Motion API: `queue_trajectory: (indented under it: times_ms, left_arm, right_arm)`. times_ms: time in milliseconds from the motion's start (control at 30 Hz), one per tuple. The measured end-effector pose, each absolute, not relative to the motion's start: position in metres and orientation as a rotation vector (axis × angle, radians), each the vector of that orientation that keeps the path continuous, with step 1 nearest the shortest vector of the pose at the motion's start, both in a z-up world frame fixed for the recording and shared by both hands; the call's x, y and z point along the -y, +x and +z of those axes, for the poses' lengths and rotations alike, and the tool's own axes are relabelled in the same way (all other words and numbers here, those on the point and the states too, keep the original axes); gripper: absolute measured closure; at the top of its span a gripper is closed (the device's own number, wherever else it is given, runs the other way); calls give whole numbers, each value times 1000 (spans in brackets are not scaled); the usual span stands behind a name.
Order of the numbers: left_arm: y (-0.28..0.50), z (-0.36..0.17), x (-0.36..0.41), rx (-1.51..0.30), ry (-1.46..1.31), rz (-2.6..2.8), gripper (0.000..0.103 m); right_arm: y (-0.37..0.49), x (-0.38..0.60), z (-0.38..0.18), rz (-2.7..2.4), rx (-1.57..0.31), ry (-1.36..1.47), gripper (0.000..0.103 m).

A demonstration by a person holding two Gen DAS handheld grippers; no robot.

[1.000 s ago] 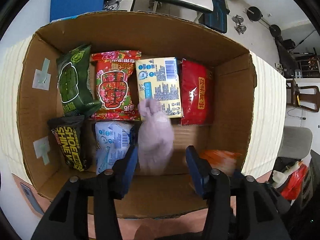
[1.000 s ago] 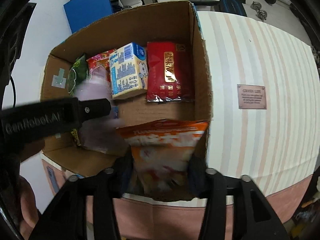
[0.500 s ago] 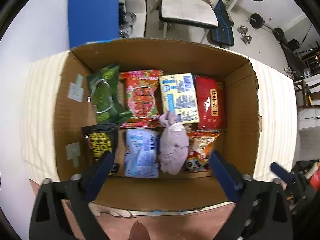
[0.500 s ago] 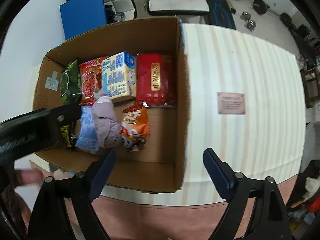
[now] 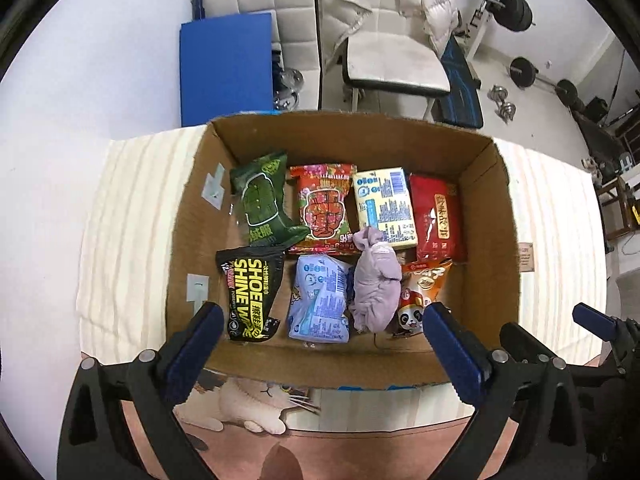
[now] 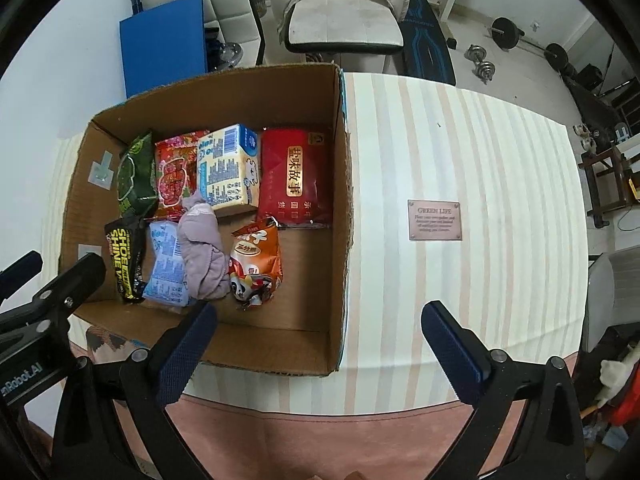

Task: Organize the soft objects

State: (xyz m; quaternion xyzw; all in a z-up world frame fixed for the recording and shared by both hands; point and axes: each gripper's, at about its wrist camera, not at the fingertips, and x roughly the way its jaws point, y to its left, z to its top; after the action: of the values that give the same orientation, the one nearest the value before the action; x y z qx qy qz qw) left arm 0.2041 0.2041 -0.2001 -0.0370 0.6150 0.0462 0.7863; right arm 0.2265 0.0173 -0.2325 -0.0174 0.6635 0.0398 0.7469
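Both grabbers have backed off since a second ago, so the purple cloth bundle point(image 5: 376, 280) and orange panda snack bag point(image 5: 420, 296) now sit loose mid-frame in the cardboard box point(image 5: 492, 240), left gripper point(image 5: 320, 340) and right gripper point(image 6: 318, 340) gaping empty, looks basically packed.

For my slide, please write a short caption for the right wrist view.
Open right tool above a cardboard box holding eight soft items, including a purple cloth bundle and an orange snack bag.
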Motion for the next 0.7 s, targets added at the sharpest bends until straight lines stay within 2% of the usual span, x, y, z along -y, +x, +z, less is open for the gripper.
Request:
queue_trajectory:
  times_ms: [300, 700]
  left_arm:
    - [171, -150, -201, -1238, -93, 106, 1]
    - [90, -64, -180, -1056, -39, 142, 1]
  right_arm:
    - [201, -4, -188, 123, -1369, 0, 0]
    - [122, 14, -84, 179, -1183, 1, 0]
